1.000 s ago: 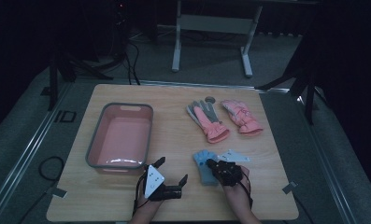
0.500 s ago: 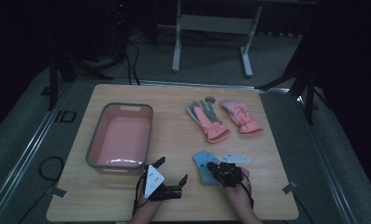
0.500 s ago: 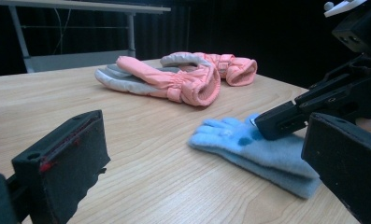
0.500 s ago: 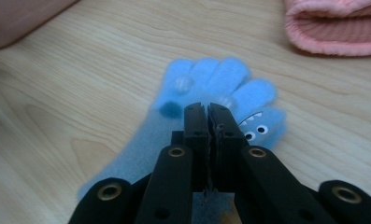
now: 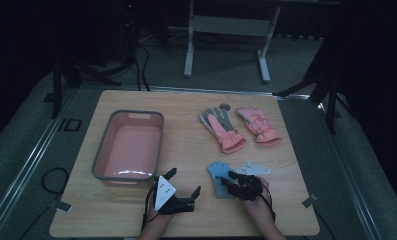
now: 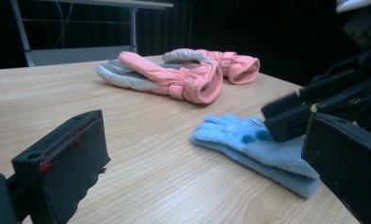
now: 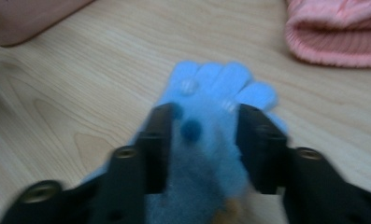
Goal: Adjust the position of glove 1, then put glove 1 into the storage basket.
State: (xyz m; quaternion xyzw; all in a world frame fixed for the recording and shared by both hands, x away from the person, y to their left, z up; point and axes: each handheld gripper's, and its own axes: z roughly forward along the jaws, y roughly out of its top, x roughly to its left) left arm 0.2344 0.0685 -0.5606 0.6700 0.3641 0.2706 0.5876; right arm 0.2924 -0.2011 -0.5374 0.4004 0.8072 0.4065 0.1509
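while the right gripper [image 5: 232, 180] hangs low over the near right part of the table [image 5: 186, 150], its jaws have just been opening and now stand apart on either side of the blue glove [image 5: 219, 176], which lies flat on the wood with its fingers pointing away from the person; in the right gripper view the glove's blue fleece [image 7: 211, 116] runs up between the two black jaws, and the blur there hides whether the pads touch it, so the grip reads as released rather than clenched. the left gripper [image 5: 181, 187] rests near the table's front edge, just in front of the pink basin [image 5: 128, 146], with its jaws spread wide and nothing between them; in the left gripper view the blue glove [image 6: 248, 144] lies ahead on the bare wood with the right gripper's black jaws [image 6: 286, 121] low over its cuff end. farther back on the table lie two thicker gloves side by side, a pink and grey glove [image 5: 220, 127] and a pink glove [image 5: 258, 125], well apart from the blue one. the basin sits on the left half of the table, with nothing seen inside it
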